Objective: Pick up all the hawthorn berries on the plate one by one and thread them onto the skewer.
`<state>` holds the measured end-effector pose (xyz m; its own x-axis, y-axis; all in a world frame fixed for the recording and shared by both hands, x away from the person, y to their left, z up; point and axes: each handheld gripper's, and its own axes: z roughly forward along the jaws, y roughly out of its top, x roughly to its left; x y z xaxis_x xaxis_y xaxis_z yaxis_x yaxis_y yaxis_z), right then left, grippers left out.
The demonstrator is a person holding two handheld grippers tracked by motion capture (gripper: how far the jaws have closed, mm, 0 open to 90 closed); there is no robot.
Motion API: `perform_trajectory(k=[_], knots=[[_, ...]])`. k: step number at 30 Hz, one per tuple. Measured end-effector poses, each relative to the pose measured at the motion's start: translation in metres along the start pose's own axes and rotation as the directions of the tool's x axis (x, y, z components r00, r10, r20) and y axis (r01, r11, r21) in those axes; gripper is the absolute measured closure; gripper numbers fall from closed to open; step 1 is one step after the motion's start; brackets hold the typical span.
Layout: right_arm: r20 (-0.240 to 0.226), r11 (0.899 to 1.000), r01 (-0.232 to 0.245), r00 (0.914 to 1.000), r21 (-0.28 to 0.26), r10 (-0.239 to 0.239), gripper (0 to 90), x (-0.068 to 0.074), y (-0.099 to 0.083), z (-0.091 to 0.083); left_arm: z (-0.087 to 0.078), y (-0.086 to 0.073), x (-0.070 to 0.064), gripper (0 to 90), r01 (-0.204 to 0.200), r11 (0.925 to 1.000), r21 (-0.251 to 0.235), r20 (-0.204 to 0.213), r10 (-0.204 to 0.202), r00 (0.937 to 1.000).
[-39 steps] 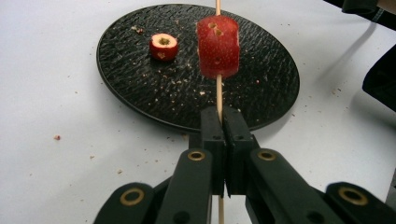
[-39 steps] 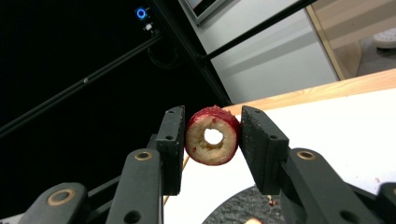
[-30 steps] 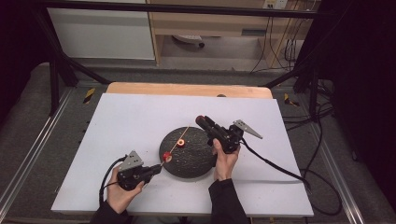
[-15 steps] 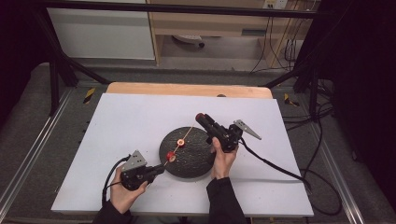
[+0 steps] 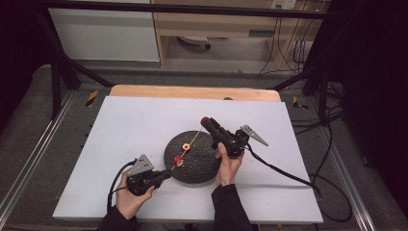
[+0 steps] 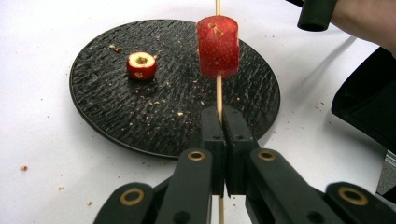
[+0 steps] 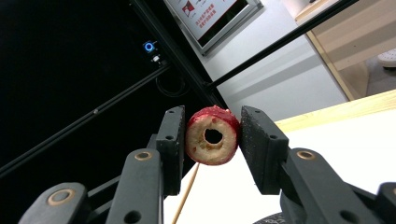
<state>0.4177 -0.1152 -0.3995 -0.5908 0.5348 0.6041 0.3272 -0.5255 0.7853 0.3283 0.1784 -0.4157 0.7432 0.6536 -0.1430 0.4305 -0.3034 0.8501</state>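
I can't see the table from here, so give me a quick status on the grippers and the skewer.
Left gripper shut on skewer, one red fruit piece threaded. Right gripper shut on cored fruit ring, near skewer tip. One piece left on black plate. Nothing blocking.

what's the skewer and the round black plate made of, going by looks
Skewer: probably bamboo or light wood; thin, pale tan, matte stick.
Black plate: looks like slate or textured stoneware; dark, rough, rippled surface with dull sheen. Can't tell which.

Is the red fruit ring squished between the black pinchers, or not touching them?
Touching. In the right gripper view, the right gripper has both jaws pressed flat against the sides of the red fruit ring, with no gap on either side.
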Motion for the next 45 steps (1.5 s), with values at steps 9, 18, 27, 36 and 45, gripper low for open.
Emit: perform_trajectory(k=[9, 18, 27, 36, 45], knots=[[-0.01, 1.0, -0.008, 0.9999, -0.002, 0.008, 61.9, 0.0, -0.002, 0.0, 0.003, 0.003, -0.003, 88.6, 0.012, 0.9998, -0.018, -0.002, -0.012, 0.9999], [-0.019, 1.0, -0.009, 0.9998, 0.0, 0.009, 61.9, 0.0, -0.006, 0.0, 0.01, 0.011, -0.011, 88.6, 0.033, 0.9987, -0.039, -0.022, -0.034, 0.9992], [-0.025, 1.0, -0.001, 0.9997, 0.022, 0.001, 62.0, 0.001, -0.008, -0.001, 0.017, 0.025, -0.012, 88.6, 0.052, 0.9973, -0.053, -0.021, -0.053, 0.9984], [-0.025, 0.999, 0.013, 0.9996, 0.044, -0.012, 62.0, 0.003, -0.01, -0.003, 0.026, 0.038, -0.009, 88.6, 0.049, 0.997, -0.059, -0.014, -0.05, 0.9987], [-0.028, 0.997, 0.037, 0.999, 0.068, -0.035, 62.0, 0.005, -0.014, -0.007, 0.034, 0.046, -0.007, 88.6, 0.048, 0.997, -0.061, -0.003, -0.049, 0.9988]])
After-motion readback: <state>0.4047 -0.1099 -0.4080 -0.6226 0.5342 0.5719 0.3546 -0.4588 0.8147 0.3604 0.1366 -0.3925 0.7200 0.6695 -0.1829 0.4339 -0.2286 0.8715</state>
